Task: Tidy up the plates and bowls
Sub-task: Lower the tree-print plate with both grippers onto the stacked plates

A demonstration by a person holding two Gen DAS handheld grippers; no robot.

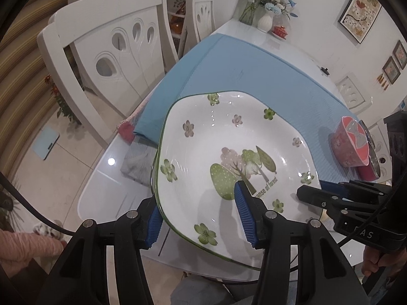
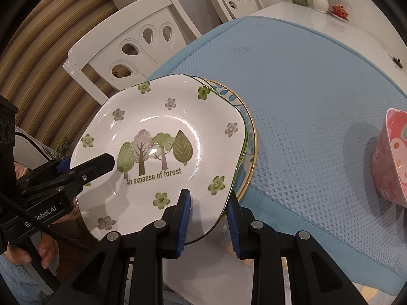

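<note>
A white plate with green trees and flowers (image 1: 229,137) (image 2: 157,117) tops a stack, with a blue-leaf, gold-rimmed plate (image 2: 250,152) at the bottom. The stack's far side lies on the blue mat (image 2: 318,89); its near side juts past the mat. My right gripper (image 2: 208,198) (image 1: 315,188) is shut on the near rim, one finger above and one below. My left gripper (image 1: 197,203) (image 2: 89,165) straddles the left rim. It is open, its upper finger just over the plate's face and casting a shadow there. A pink bowl (image 1: 348,147) (image 2: 391,157) stands on the mat to the right.
White chairs (image 1: 106,50) stand along the table's left side. The white glass table (image 1: 101,183) shows beyond the mat's near-left corner, with a grey cloth (image 1: 134,162) on it. A white vase with flowers (image 1: 264,20) and a small red pot (image 1: 279,30) sit at the far end.
</note>
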